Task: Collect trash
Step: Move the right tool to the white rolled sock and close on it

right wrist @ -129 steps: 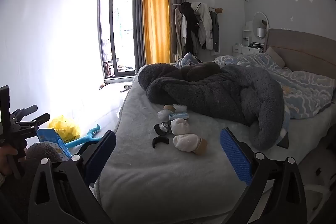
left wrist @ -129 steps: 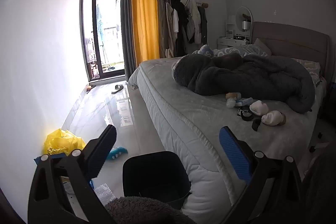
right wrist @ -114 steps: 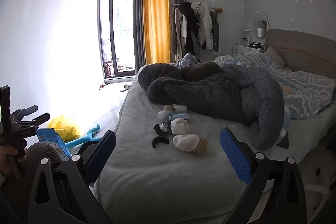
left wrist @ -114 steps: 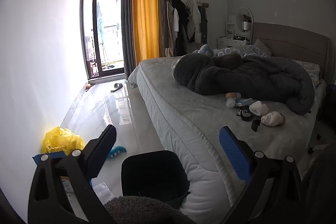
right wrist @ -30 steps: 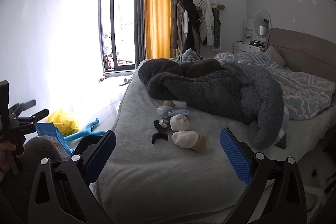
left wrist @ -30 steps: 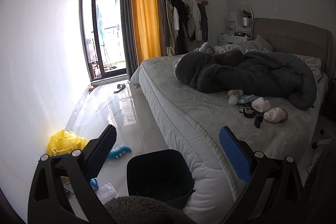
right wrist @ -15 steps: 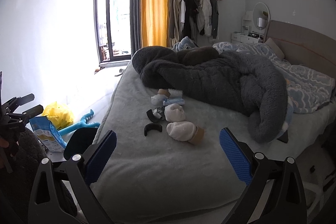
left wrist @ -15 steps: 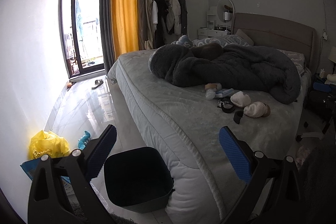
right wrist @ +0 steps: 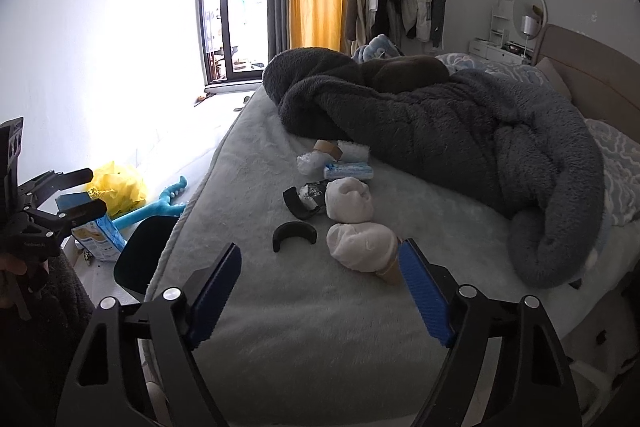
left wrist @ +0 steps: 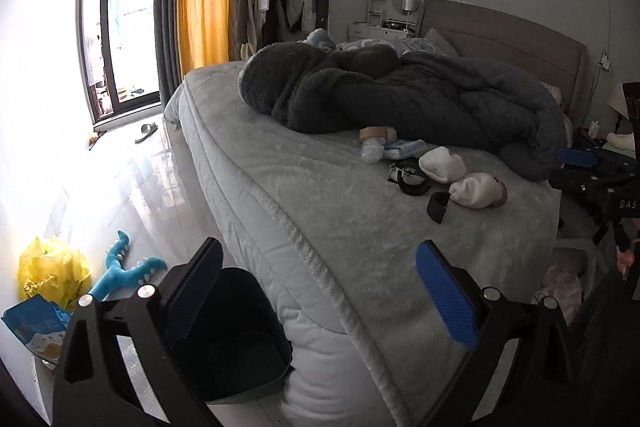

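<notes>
**Both grippers over the bed, litter lying loose on the cover**

The right gripper (right wrist: 320,291) hung at the bottom of its frame above the pale grey bed (right wrist: 304,339). Its blue-padded jaws had just been narrowing but stood apart, with only bedcover between them and nothing gripped. Just above its right pad, at centre frame, lay a white wad on a cardboard tube (right wrist: 366,251), close to the pad though I could not tell whether they touched. Left of that sat a black curved piece (right wrist: 294,231). Higher up came a second white wad (right wrist: 349,203), a crumpled dark wrapper (right wrist: 312,195), a blue packet (right wrist: 347,171), a clear plastic scrap (right wrist: 311,161) and another cardboard tube (right wrist: 326,147), the last right at the edge of the heaped dark blanket (right wrist: 460,131).

The left gripper (left wrist: 318,287) filled the bottom of its own frame, jaws wide and empty. Behind its left finger, at lower left, a dark bin (left wrist: 240,339) stood on the shiny floor against the mattress side. Further left lay a yellow plastic bag (left wrist: 52,271), a blue toy (left wrist: 120,267) and a blue carton (left wrist: 34,323). In the right wrist view the left gripper showed at the left edge, held in a hand (right wrist: 18,267).
</notes>
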Demonstrator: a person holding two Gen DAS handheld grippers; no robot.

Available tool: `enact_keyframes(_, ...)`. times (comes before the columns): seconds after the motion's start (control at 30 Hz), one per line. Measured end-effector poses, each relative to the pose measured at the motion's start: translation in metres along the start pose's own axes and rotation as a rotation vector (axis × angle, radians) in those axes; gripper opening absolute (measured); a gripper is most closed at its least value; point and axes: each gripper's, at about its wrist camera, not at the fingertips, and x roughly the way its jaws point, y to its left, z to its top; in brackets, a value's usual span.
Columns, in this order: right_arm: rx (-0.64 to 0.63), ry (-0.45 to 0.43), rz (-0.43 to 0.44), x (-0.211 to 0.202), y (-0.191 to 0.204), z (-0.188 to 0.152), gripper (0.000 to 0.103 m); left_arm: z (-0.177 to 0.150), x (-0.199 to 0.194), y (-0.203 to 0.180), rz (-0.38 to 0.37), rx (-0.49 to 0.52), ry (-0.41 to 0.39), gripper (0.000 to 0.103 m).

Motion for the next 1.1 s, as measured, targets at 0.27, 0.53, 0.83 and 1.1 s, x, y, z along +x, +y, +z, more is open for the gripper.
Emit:
enact_keyframes(0.27, -0.037, 0.064, 0.002, 0.038, -0.017, 0.006, 0.075, 0.002, 0.034, -0.021, -0.081, 0.055, 0.035, 0.084)
enact_keyframes(0.53, -0.017, 0.084, 0.062, 0.061, -0.024, 0.019, 0.075, 0.001, 0.058, -0.048, -0.212, 0.125, 0.066, 0.075)
enact_keyframes(0.83, -0.016, 0.113, 0.117, 0.083, -0.028, 0.03, 0.075, 0.002, 0.085, -0.066, -0.273, 0.135, 0.089, 0.063)
enact_keyframes(1.1, -0.011, 0.169, 0.135, 0.107, -0.033, 0.036, 0.071, 0.007, 0.107, -0.076, -0.305, 0.134, 0.104, 0.059)
